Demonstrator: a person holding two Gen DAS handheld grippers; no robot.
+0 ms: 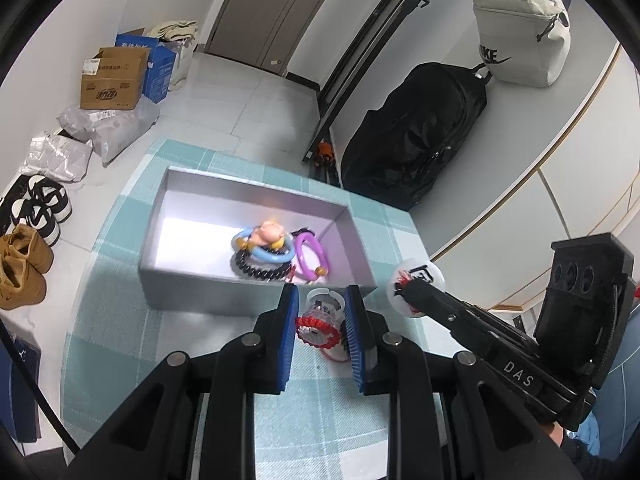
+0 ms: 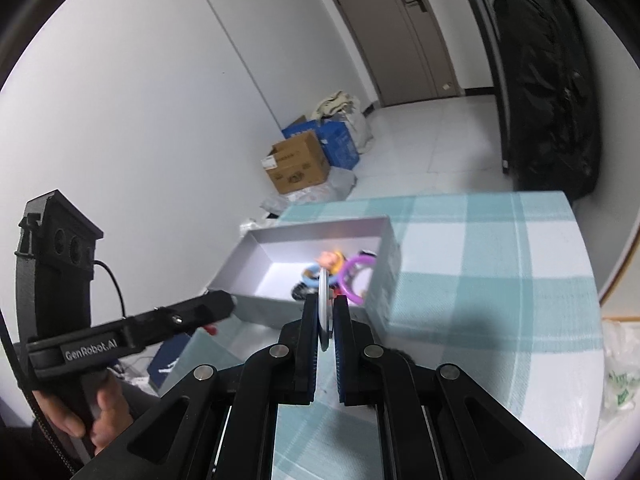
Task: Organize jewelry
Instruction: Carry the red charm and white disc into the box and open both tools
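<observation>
A grey open box [image 1: 200, 294] sits on the teal checked tablecloth [image 1: 120, 344]. In it lie a light blue ring with a pink figure [image 1: 262, 242], a black bead bracelet [image 1: 256, 270] and a purple ring [image 1: 310, 254]. My left gripper [image 1: 320, 312] is open, its blue pads on either side of a red-and-white woven bracelet and a clear ring [image 1: 320, 320] just before the box. My right gripper [image 2: 325, 312] is shut on a white round disc with red and black print [image 1: 416, 282], seen edge-on in the right wrist view [image 2: 324, 304], held near the box's right end.
The box [image 2: 256, 304] lies near the table's far edge. On the floor beyond are cardboard and blue boxes [image 1: 114, 78], plastic bags and shoes [image 1: 24, 264]. A black bag [image 1: 416, 136] and a white Nike bag [image 1: 520, 40] are at the right wall.
</observation>
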